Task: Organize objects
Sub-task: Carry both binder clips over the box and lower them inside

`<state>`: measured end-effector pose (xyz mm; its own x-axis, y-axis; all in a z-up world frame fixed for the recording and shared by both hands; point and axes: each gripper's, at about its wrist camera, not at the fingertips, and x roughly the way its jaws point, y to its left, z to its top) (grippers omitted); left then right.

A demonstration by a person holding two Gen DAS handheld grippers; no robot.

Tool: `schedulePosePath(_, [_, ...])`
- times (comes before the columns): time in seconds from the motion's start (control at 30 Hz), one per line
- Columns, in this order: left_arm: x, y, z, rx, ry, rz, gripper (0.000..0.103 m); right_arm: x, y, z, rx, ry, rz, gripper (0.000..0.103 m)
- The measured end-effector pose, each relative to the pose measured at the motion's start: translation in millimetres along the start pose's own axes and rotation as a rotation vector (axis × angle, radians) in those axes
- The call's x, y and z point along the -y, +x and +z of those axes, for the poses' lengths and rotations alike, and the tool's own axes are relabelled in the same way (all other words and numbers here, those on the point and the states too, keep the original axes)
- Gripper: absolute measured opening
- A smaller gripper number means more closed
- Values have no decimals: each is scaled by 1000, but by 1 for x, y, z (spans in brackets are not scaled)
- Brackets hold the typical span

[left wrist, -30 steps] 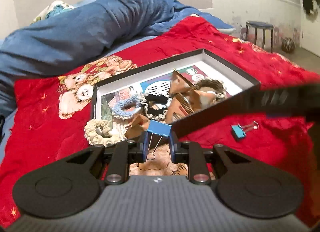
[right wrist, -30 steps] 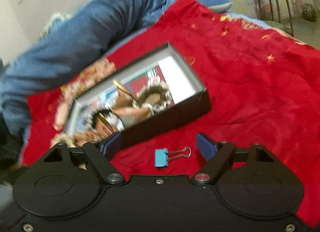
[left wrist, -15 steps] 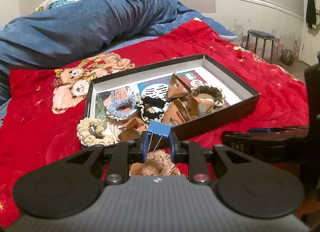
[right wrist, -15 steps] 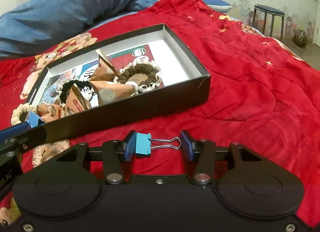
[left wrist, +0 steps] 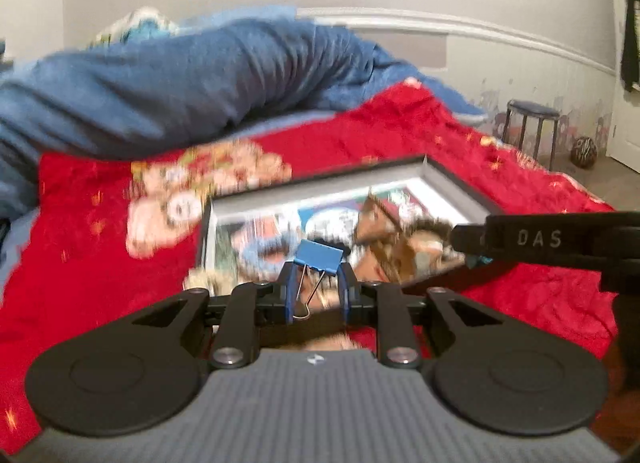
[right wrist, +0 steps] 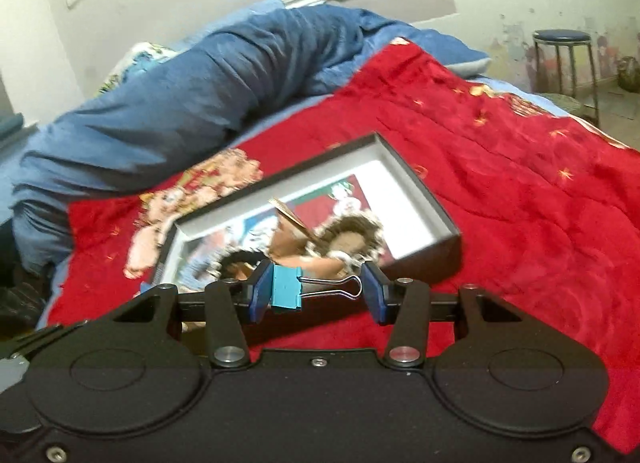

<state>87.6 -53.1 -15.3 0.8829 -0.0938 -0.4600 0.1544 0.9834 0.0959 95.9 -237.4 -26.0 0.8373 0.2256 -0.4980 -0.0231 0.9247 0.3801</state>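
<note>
My left gripper (left wrist: 316, 287) is shut on a dark blue binder clip (left wrist: 319, 258), its wire handles hanging down between the fingers. My right gripper (right wrist: 316, 289) is shut on a light blue binder clip (right wrist: 286, 288) lying sideways, wire handles pointing right, lifted above the red blanket. A black shallow box (left wrist: 440, 177) (right wrist: 404, 167) sits on the bed beyond both grippers, holding several crocheted rings and brown folded paper pieces. The right gripper's side also shows in the left wrist view (left wrist: 560, 241), at the right.
The bed has a red blanket (right wrist: 520, 191) with a bear print and a rolled blue duvet (left wrist: 180, 83) behind the box. A cream crocheted ring lies by the box's near left corner. A stool (right wrist: 564, 59) stands on the floor at right.
My right gripper closed on the light blue clip and lifted it off the blanket. Both grippers rose and tilted up; the left still holds its dark blue clip.
</note>
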Motion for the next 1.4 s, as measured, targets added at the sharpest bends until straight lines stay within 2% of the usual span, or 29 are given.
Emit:
schedulePosePath(0.13, [0, -6, 12, 86, 63, -12, 25, -7, -2, 7, 14, 0, 74, 46])
schedulePosePath(0.43, [-12, 7, 34, 110, 61, -60, 25, -8, 6, 41, 18, -16, 186, 46])
schedulePosePath(0.57, [-30, 23, 46, 146, 13, -121, 25, 0, 27, 63, 0, -43, 160, 46])
schedulePosePath(0.67, [-40, 44, 54, 151, -11, -115, 25, 10, 45, 75, -7, -47, 155, 46])
schedulePosePath(0.8, [-43, 70, 52, 129, -64, -81, 25, 21, 76, 75, -16, -33, 156, 46])
schedulePosePath(0.87, [-35, 84, 43, 110, -32, -49, 25, 28, 89, 70, -11, -8, 144, 46])
schedulePosePath(0.97, [-18, 99, 28, 65, 14, -38, 25, 38, 105, 64, -20, 4, 126, 46])
schedulePosePath(1.17, [7, 105, 15, 57, 100, 5, 25, 56, 118, 60, -10, 66, 107, 46])
schedulePosePath(1.27, [12, 105, 11, 12, 101, 12, 25, 56, 120, 57, -27, 38, 90, 46])
schedulePosePath(1.4, [15, 103, 7, -4, 98, 21, 25, 51, 119, 53, -29, 22, 91, 46])
